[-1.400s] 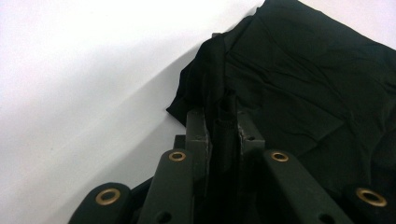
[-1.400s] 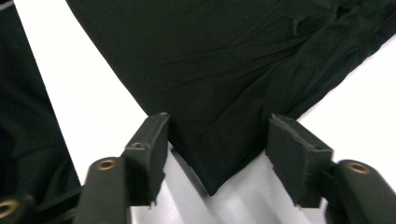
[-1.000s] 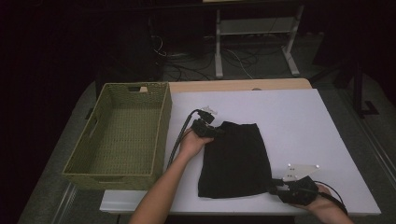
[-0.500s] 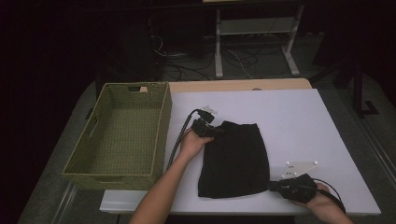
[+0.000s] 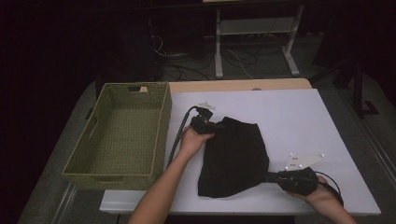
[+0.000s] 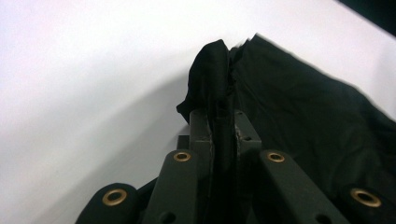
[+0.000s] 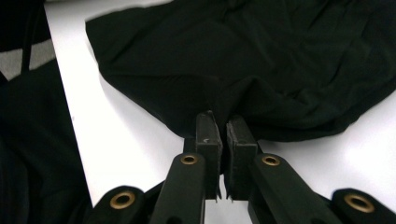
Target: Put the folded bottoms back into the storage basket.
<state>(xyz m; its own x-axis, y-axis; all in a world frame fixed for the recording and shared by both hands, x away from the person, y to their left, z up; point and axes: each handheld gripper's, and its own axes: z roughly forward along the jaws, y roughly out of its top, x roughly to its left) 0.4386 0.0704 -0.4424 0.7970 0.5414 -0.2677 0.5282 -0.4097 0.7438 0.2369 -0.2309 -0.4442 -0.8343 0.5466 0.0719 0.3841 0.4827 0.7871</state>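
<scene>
The black cloth [image 5: 233, 156] lies mid-table, long axis running 12 to 6 o'clock. The left gripper [image 5: 218, 126] clamps its 11 o'clock corner, the right gripper [image 5: 270, 177] its 4 o'clock edge; the gripper views show the pinched folds. A wicker basket [image 5: 161, 135] sits at 9 o'clock.

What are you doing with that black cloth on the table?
A person is handling a black cloth lying on a white table, with a gripper in each hand. The left gripper has its fingers shut on the cloth's far corner, and the right gripper pinches the near edge on the opposite side. The cloth lies mostly flat between them. A green woven basket sits beside it, at the table's left.
</scene>
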